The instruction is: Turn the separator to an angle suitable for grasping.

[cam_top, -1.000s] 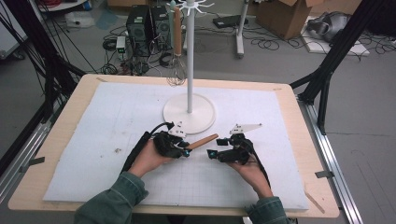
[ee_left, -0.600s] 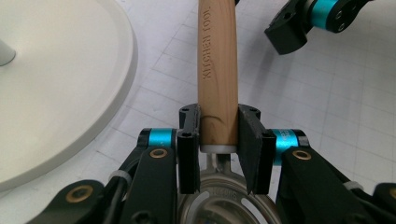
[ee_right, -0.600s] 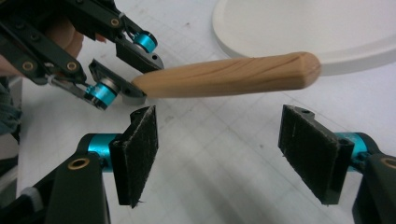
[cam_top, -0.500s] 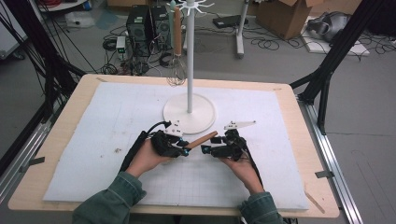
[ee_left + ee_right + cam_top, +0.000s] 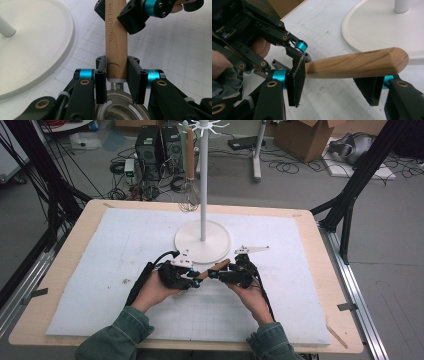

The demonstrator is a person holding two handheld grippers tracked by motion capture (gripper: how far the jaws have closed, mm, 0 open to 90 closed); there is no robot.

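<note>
My right gripper [image 5: 216,274] has slid in beside the left since a second ago, and its jaws have just been closing around the wooden handle [image 5: 214,268], which lies crosswise between them, not yet squeezed. I judge a handover is beginning. My left gripper [image 5: 117,72] pinches the handle near its metal collar. The tool hangs just above the white mat [image 5: 100,270], near the stand's round base [image 5: 220,247].

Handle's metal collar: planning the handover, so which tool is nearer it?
Left. The left tool clamps the wooden handle right at the metal collar; the right tool, its jaws just closing, straddles the handle's far rounded end.
</note>
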